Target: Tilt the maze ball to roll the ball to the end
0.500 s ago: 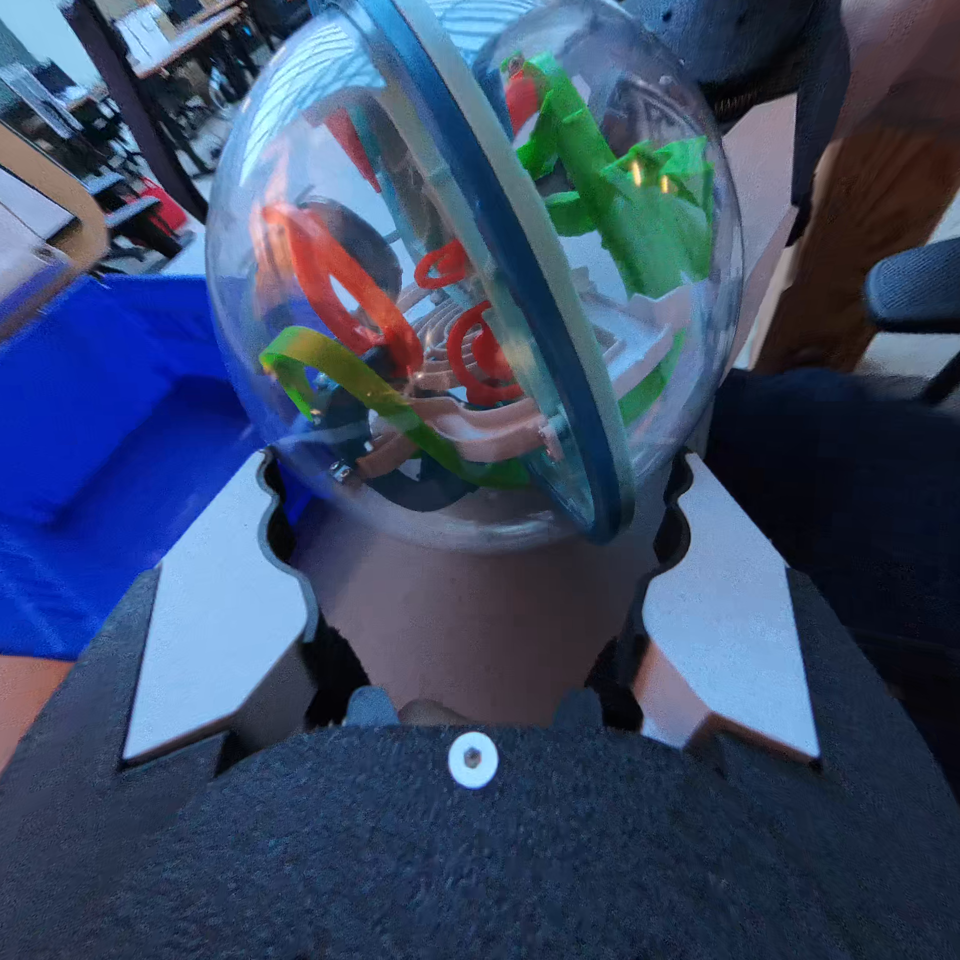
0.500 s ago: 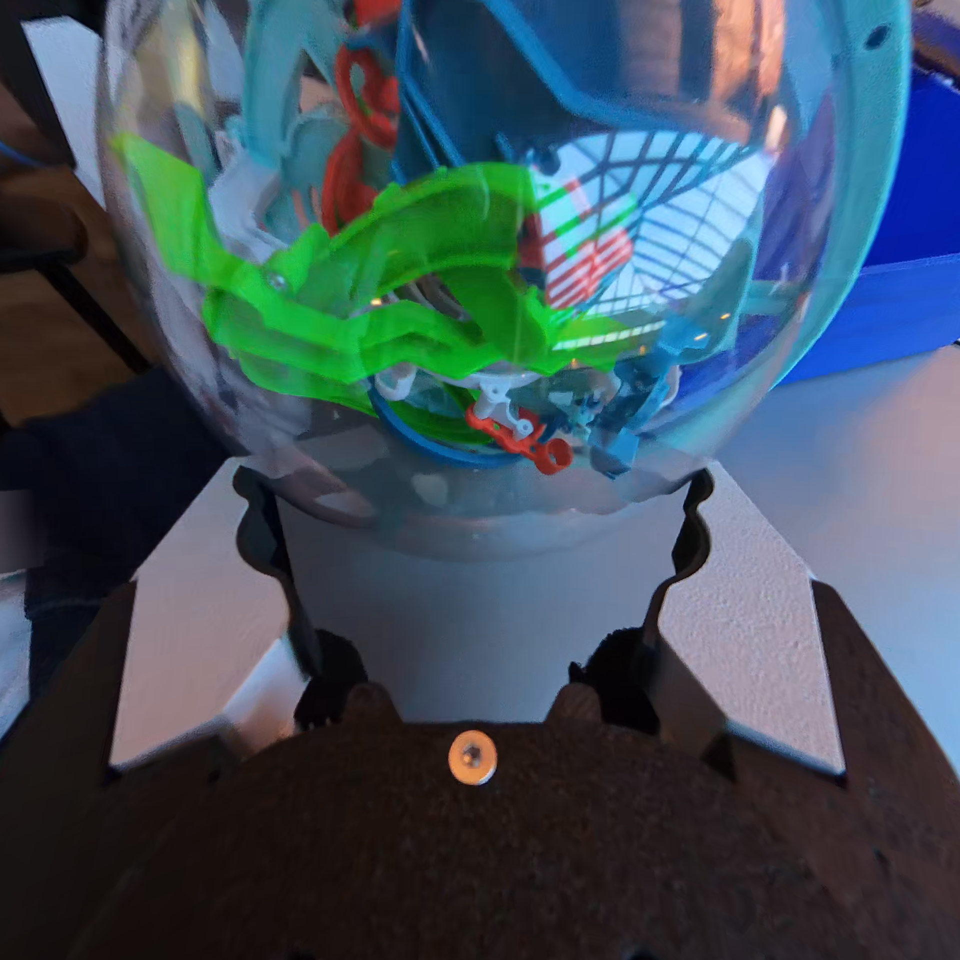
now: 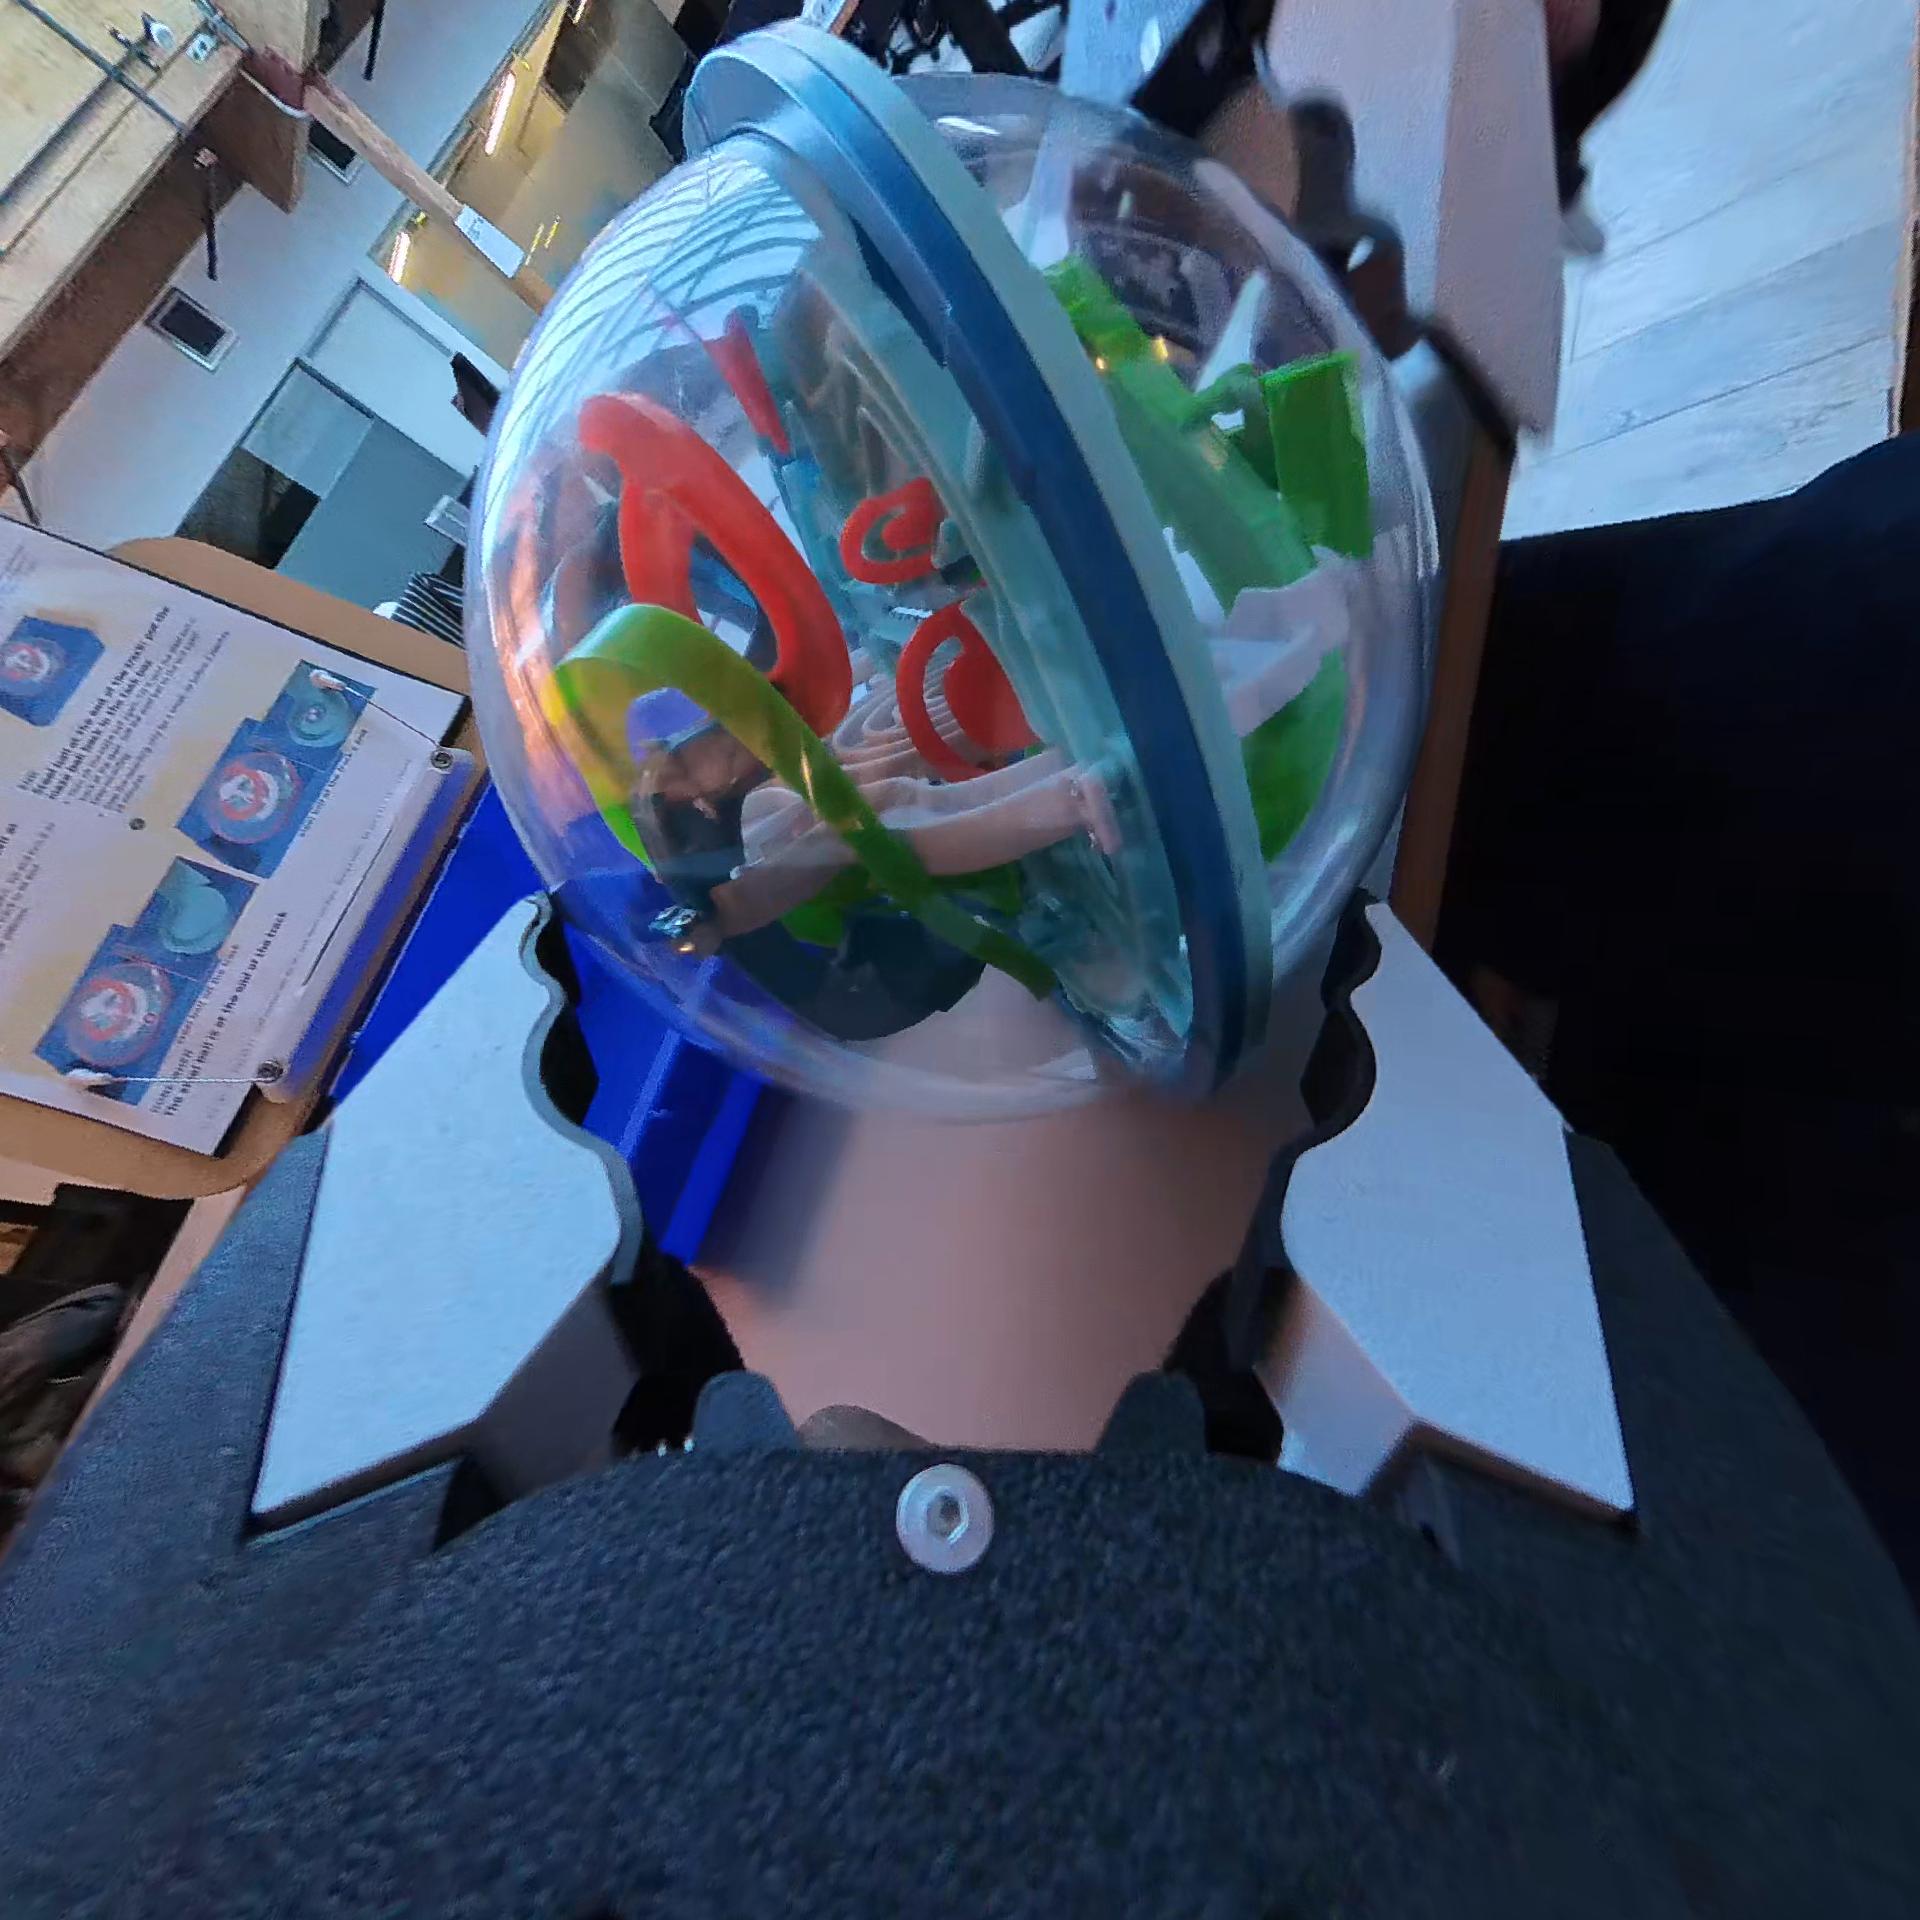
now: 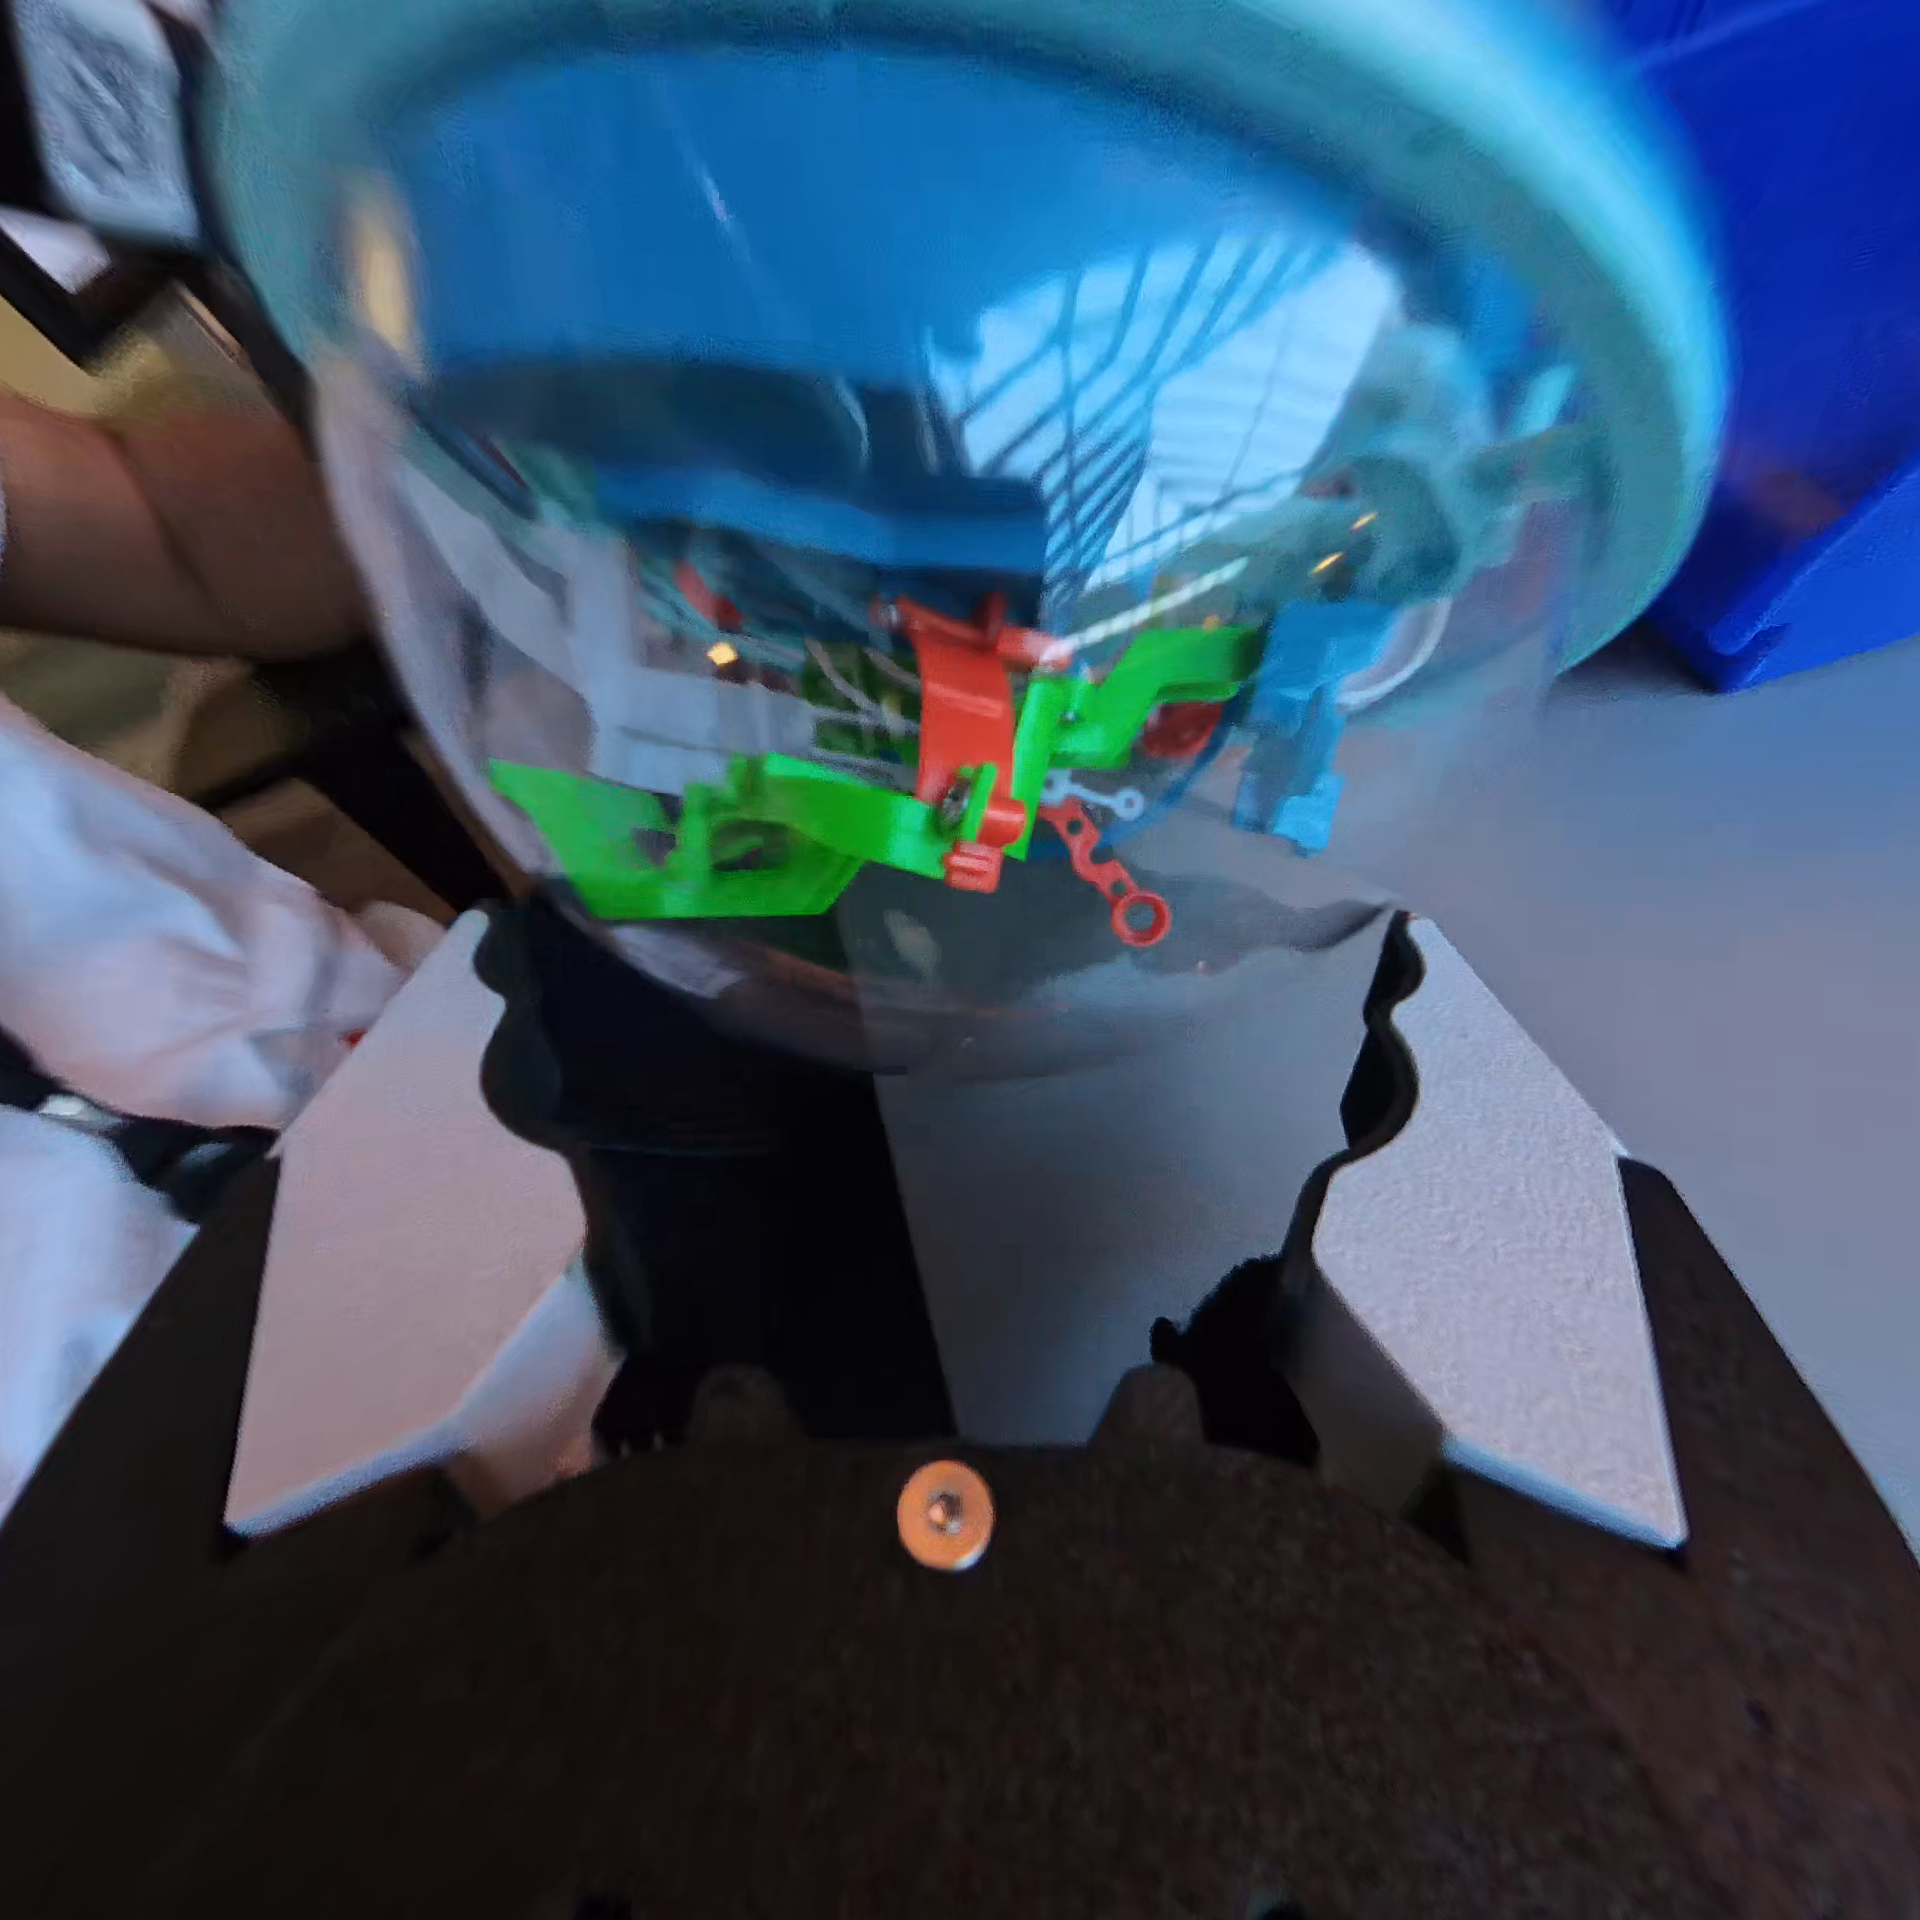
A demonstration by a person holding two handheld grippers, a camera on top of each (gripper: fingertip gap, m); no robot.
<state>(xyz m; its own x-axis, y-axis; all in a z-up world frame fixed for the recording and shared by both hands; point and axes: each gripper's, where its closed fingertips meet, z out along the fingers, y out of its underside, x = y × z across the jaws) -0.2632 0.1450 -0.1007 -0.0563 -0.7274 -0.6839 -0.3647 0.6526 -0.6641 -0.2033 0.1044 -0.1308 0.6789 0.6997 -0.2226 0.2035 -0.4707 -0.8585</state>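
Two grippers meet on one clear plastic maze ball (image 3: 935,582), a transparent sphere with a blue and grey band around its middle and red, green and white tracks inside. It is held up in the air between them, pressed from opposite sides. In the left wrist view the band runs steeply tilted across the sphere, with red loops on one side and bright green pieces on the other. The left gripper (image 3: 951,997) has its jaws spread wide, its grey fingers (image 3: 436,1174) cradling the lower curve of the sphere; whether they truly pinch it or only brace against it cannot be told. The right gripper (image 4: 940,997) stands likewise, jaws wide, with the sphere (image 4: 935,499) resting against its fingertips; this view is blurred. A small silvery ball (image 4: 952,808) shows on the green track beside a red piece. Beyond the sphere, a blue plastic bin (image 4: 1808,436) sits on a grey table (image 4: 1662,883). On the other side, a printed instruction sheet with pictures (image 3: 177,831) lies on a brown board. A person's forearm (image 4: 156,530) shows at the edge of the right wrist view.
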